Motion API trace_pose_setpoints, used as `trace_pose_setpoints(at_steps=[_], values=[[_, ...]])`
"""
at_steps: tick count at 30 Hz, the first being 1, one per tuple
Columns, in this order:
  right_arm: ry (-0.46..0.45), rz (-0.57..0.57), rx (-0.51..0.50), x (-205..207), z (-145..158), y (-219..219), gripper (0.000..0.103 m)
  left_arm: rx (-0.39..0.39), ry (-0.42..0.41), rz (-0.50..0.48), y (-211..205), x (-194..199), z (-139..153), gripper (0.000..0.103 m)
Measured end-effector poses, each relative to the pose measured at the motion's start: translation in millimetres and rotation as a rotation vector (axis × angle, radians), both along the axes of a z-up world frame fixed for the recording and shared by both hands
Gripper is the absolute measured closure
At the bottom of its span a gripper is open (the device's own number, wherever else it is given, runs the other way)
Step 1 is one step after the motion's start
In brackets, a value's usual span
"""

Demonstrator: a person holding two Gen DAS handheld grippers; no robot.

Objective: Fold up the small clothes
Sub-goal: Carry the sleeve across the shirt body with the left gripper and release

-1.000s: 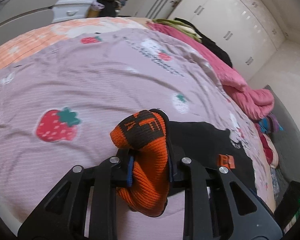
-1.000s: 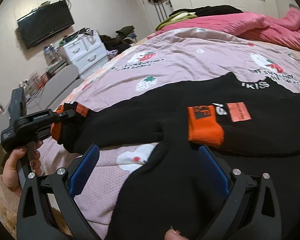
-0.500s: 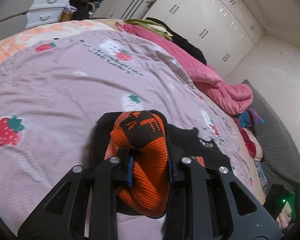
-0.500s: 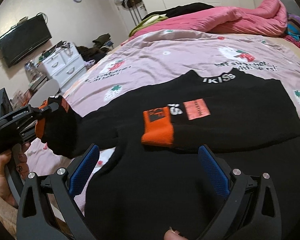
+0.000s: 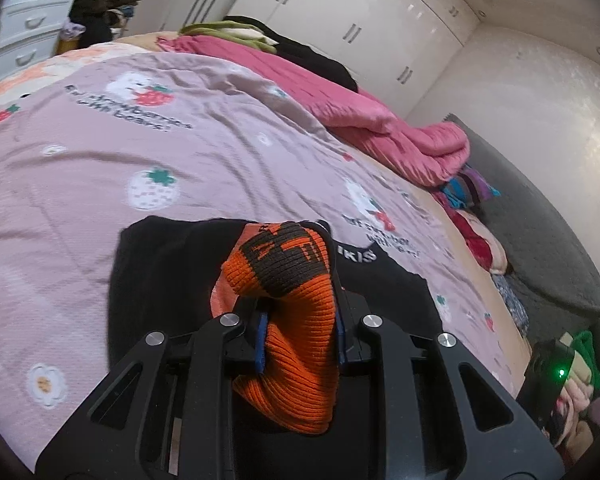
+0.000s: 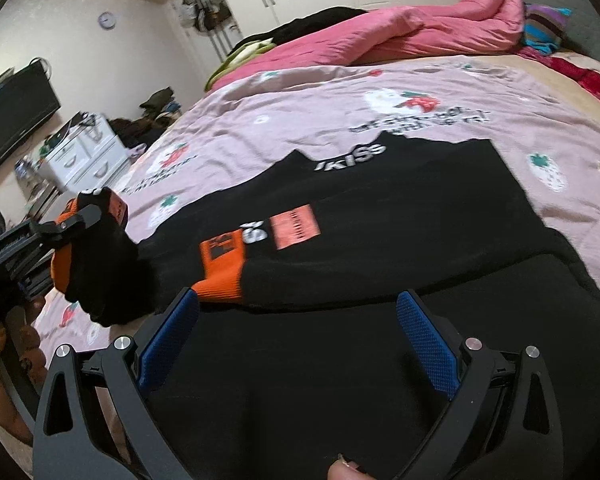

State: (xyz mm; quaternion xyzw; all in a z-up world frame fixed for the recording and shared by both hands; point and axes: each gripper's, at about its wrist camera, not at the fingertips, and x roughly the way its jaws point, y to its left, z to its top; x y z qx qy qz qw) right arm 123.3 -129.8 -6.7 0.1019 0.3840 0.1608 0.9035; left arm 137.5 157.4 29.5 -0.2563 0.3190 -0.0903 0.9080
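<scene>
Left claw (image 5: 300, 320) grips the orange cuff (image 5: 296, 308) of the black sweater (image 6: 380, 216), sleeve lifted over the body ahead of it. Right claw (image 6: 298, 336) gapes empty above the hem. Sleeve fold underway; next, lay the cuff across the chest.

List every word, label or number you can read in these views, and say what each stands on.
"IKISS": white letters at the neck of the black sweater.
"with bears!": dark print on the pink strawberry bedspread; the line above it is too blurred to be sure of.
Black letters on the orange cuff: not readable.
Orange patch on the sweater's chest: blurred.
Wall clock: too small.
</scene>
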Motion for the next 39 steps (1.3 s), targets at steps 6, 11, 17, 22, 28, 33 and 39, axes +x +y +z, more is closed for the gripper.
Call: trace_pose_setpoints(at_steps=[6, 11, 17, 22, 28, 33, 39], values=[[-0.012, -0.081, 0.003, 3, 2, -34, 0.004, 0.039, 0.007, -0.067, -31, 9, -1, 0.087], [-0.015, -0.139, 0.017, 4, 3, -60, 0.004, 0.057, 0.004, -0.136, -62, 15, -2, 0.087], [-0.013, -0.198, 0.034, 5, 2, -87, 0.004, 0.054, 0.030, -0.201, -91, 27, -12, 0.087], [-0.010, -0.247, 0.043, 6, 0, -108, 0.004, 0.065, 0.050, -0.244, -113, 36, -19, 0.087], [0.001, -0.300, 0.069, 7, -4, -131, 0.004, 0.079, 0.091, -0.297, -134, 44, -33, 0.087], [0.017, -0.322, 0.081, 9, -9, -141, 0.004, 0.096, 0.125, -0.336, -147, 48, -44, 0.082], [0.027, -0.323, 0.086, 11, -12, -144, 0.004, 0.121, 0.125, -0.364, -154, 46, -44, 0.069]])
